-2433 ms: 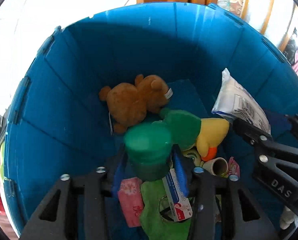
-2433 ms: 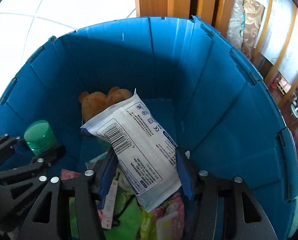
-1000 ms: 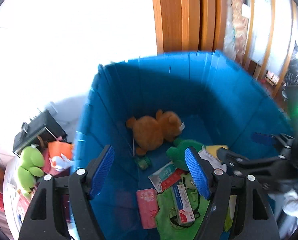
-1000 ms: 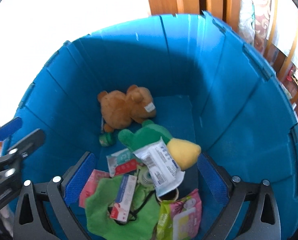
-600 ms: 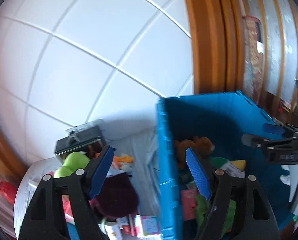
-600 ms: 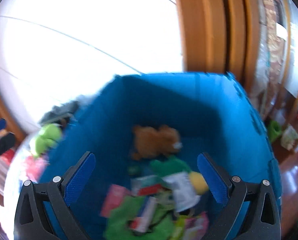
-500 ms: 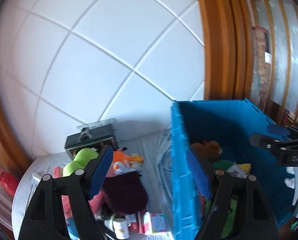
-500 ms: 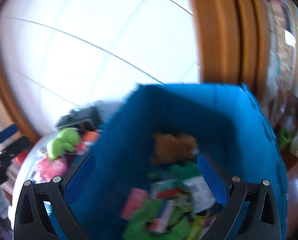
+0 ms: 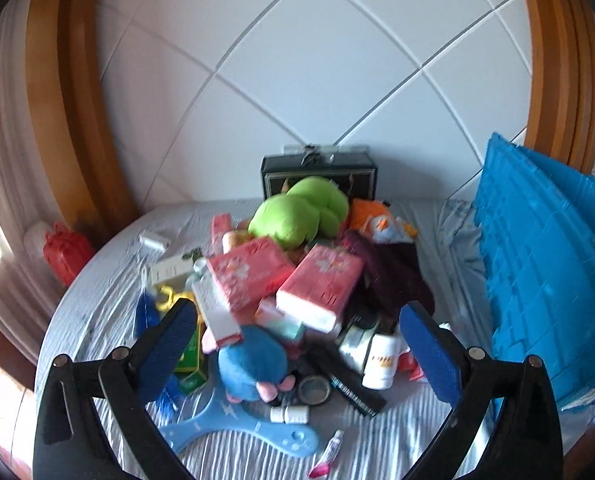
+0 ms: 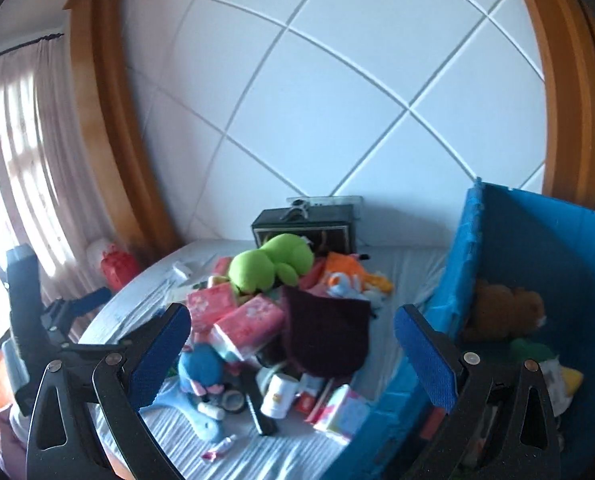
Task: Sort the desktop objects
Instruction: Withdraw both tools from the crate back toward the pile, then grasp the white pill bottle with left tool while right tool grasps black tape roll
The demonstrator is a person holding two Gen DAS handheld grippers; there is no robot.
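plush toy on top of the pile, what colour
Lime green plush toy, clearest in the left wrist view.

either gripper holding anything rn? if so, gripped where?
Nothing held. Left gripper jaws are opening, empty; right gripper open, empty, both above the pile on the table.

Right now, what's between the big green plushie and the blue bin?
In the left wrist view, an orange plush toy and a dark maroon cloth lie between the green plushie and the blue bin, then bare sheet.
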